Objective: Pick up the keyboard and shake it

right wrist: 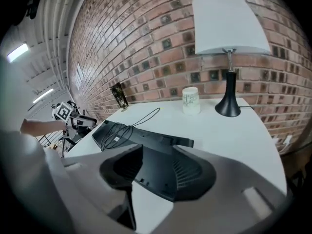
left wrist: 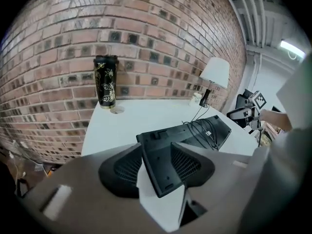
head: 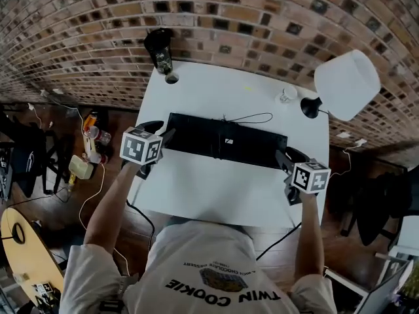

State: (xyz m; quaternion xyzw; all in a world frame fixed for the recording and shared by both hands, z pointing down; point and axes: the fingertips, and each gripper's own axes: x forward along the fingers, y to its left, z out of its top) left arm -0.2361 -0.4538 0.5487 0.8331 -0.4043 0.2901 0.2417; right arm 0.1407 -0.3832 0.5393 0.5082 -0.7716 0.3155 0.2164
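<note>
At the keyboard ends, left gripper and right gripper fingers straddle it, parted.

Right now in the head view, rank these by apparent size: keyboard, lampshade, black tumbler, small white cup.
1. keyboard, clearly largest
2. lampshade; it sits higher, nearer the camera, so it probably looks bigger than it is
3. black tumbler
4. small white cup, smallest

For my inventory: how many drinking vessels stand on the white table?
2. A tall black patterned tumbler at the white table's back left corner; a small white cup beside the white-shaded lamp at back right. None seems hidden.
</note>
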